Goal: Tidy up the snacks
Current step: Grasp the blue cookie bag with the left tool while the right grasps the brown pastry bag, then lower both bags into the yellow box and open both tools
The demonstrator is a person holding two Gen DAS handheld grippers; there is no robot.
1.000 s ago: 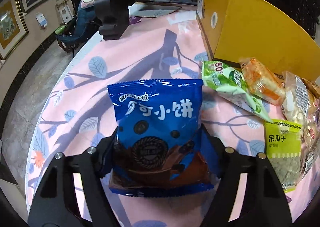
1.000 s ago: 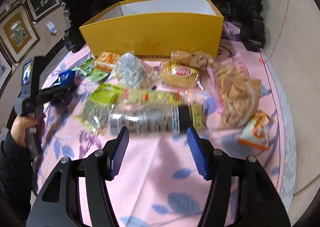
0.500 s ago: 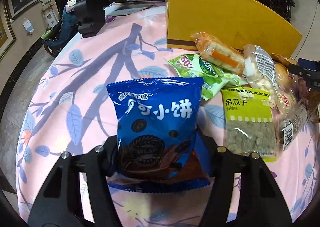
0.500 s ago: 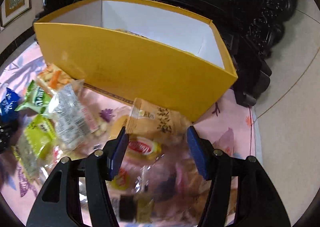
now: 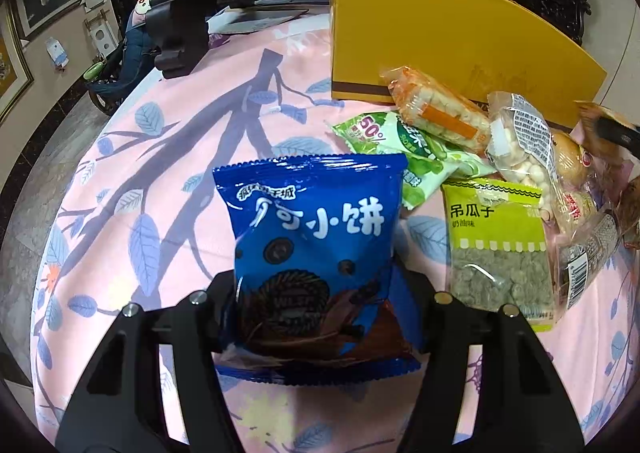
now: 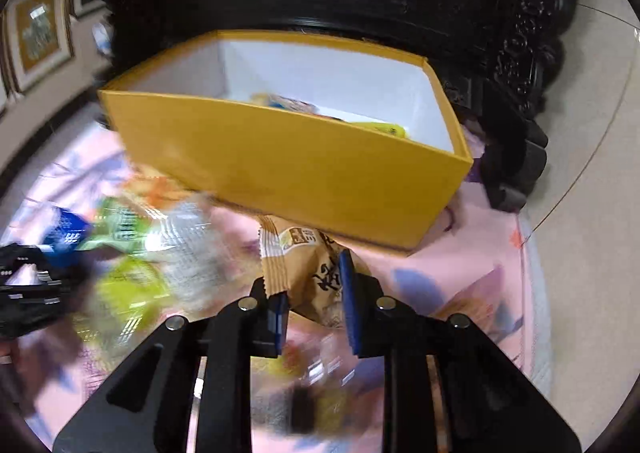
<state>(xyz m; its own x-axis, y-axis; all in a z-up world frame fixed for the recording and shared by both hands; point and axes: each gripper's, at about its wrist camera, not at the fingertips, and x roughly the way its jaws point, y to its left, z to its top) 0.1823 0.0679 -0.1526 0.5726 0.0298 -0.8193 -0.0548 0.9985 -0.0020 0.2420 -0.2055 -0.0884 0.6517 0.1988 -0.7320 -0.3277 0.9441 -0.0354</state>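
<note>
The left gripper (image 5: 316,317) clamps a blue biscuit bag (image 5: 312,253), hiding its fingertips. The right gripper (image 6: 314,307), jaws just narrowed, pinches a tan packet (image 6: 308,269) before the yellow box (image 6: 280,169); the other snacks blur.

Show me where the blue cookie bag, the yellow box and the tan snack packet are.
blue cookie bag (image 5: 310,237): left wrist view, middle of its front.
yellow box (image 6: 288,161): right wrist view, near outer wall.
tan snack packet (image 6: 310,273): right wrist view, wrapper between the pads.
</note>
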